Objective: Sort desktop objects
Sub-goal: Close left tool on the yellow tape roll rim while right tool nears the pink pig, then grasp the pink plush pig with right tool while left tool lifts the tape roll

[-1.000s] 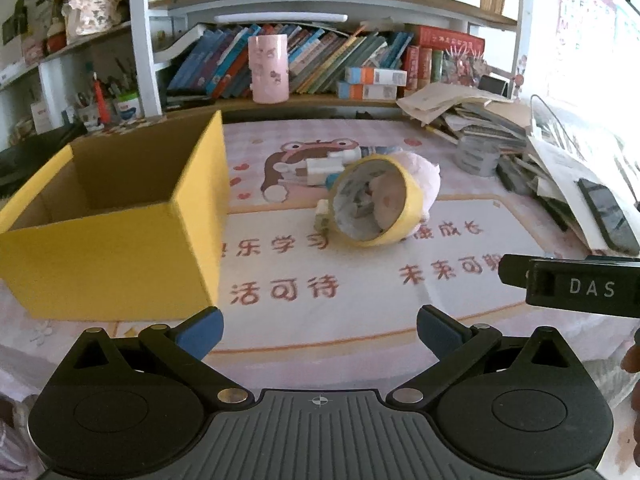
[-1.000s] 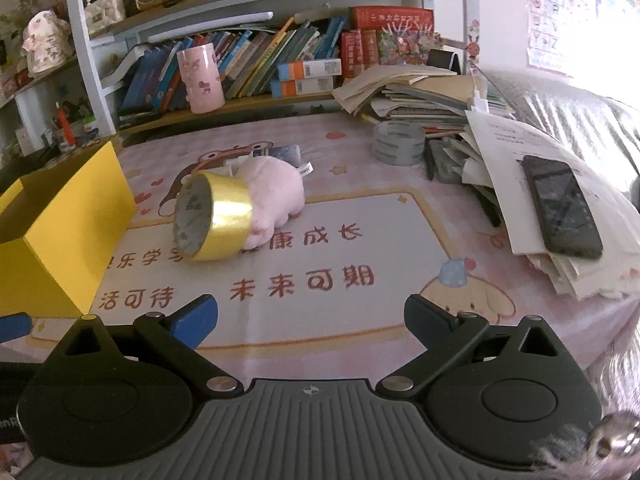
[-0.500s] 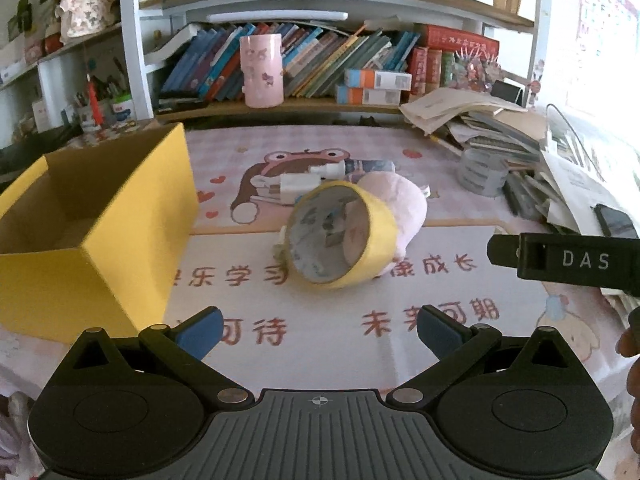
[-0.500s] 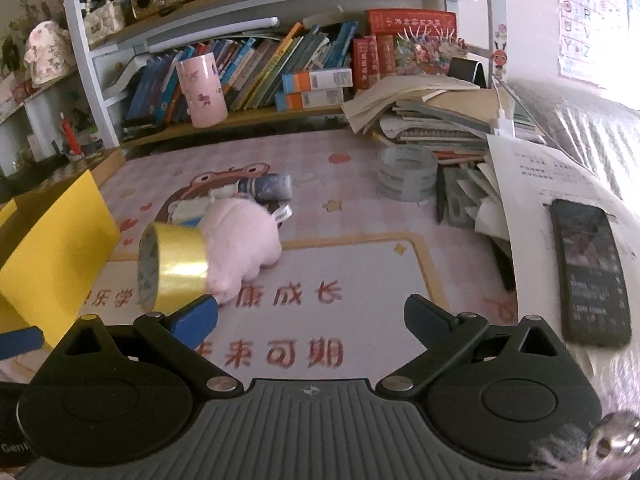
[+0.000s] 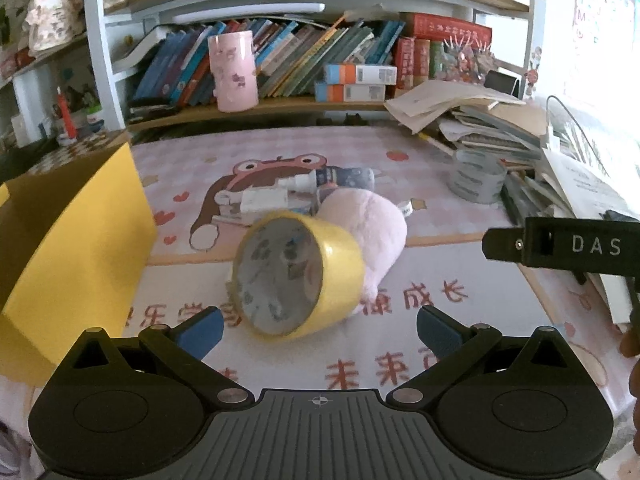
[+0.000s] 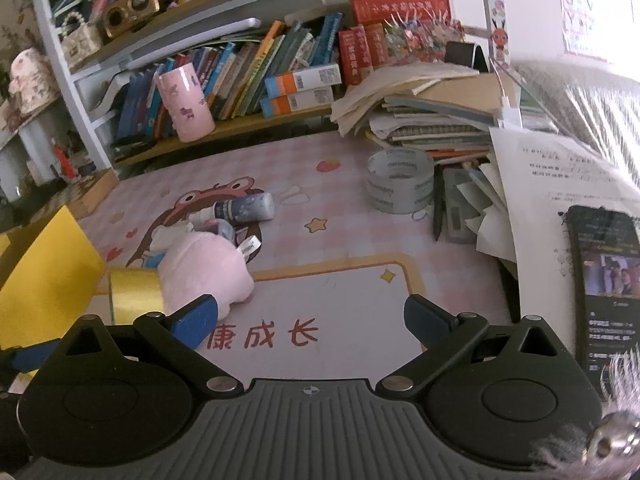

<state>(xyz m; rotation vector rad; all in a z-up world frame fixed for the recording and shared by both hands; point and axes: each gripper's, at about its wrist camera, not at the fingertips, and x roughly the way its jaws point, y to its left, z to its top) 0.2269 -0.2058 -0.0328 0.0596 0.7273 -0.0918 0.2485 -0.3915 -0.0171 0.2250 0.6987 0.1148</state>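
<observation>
A yellow tape roll lies on its side on the pink desk mat, leaning against a pink plush toy. Behind them lie a white charger and a dark tube. My left gripper is open, its blue pads just short of the yellow roll. In the right wrist view the plush toy and yellow tape roll sit at the left, with the dark tube beyond. My right gripper is open over the mat with nothing between its fingers. An open yellow box stands at the left.
A clear tape roll stands by a heap of papers and notebooks at the right. A phone lies on sheets at the right edge. A bookshelf with a pink cup runs along the back.
Both grippers have moved forward towards the desk objects. The yellow tape roll now looms larger in front of the left gripper; the right view has swung right, towards the clear tape and papers.
</observation>
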